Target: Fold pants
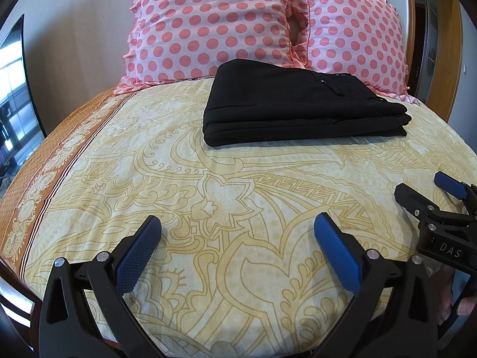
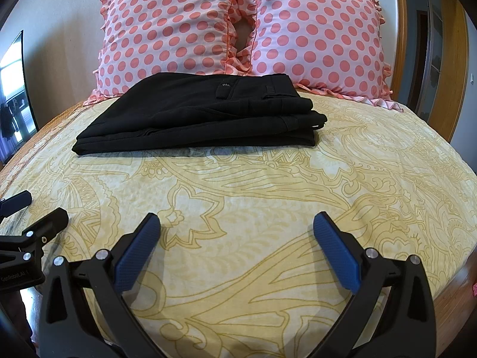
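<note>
Black pants (image 1: 298, 107) lie folded in a flat stack of several layers on the bed, just in front of the pillows; they also show in the right wrist view (image 2: 202, 113) with the waistband and a buttoned back pocket on top. My left gripper (image 1: 237, 226) is open and empty, well short of the pants, over the bedsheet. My right gripper (image 2: 237, 226) is open and empty too, level with the left. The right gripper shows at the right edge of the left wrist view (image 1: 423, 188), the left gripper at the left edge of the right wrist view (image 2: 38, 205).
A yellow patterned bedsheet (image 1: 208, 194) covers the bed, with an orange border (image 1: 38, 179) at the left side. Two pink polka-dot pillows (image 1: 208, 21) (image 1: 354, 35) lean against the headboard. A wooden frame (image 2: 399, 29) stands at the right. A dark screen (image 1: 15, 89) is at the left.
</note>
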